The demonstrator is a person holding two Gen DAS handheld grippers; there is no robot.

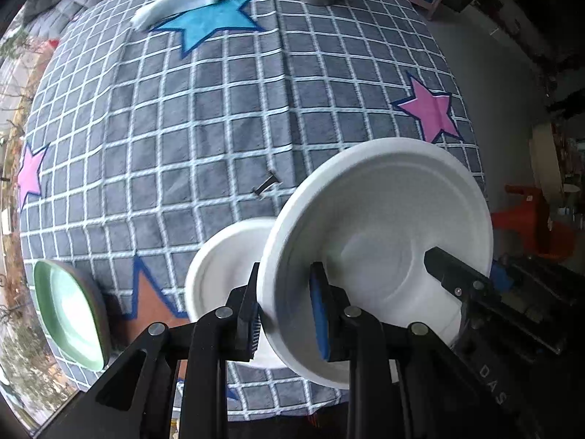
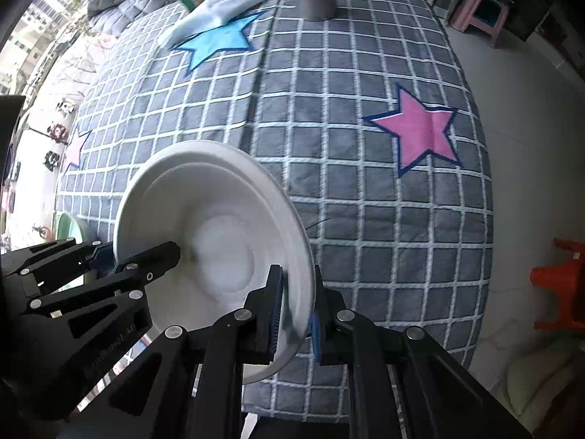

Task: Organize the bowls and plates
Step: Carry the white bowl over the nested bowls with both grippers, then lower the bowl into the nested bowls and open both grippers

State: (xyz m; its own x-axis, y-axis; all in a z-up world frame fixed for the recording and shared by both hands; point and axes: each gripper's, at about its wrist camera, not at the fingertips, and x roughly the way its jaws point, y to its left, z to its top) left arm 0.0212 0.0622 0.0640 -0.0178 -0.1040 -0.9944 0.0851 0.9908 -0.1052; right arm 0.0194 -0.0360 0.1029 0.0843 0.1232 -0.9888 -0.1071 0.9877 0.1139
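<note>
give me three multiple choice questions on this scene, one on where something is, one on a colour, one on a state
1. Where is the green bowl?
A. on the checked cloth near its left edge
B. stacked inside the held white plate
C. on the floor by the orange stool

2. What colour is the star on the cloth to the right of the plate in the right wrist view?
A. yellow
B. pink
C. green

3. How is the big white plate held?
A. lying flat on the cloth, untouched
B. by one gripper only
C. pinched at its rim by both grippers

Answers:
1 A, it sits on the cloth at the left of the left wrist view.
2 B, pink with a dark blue outline.
3 C, the left gripper and right gripper each clamp the rim.
</note>
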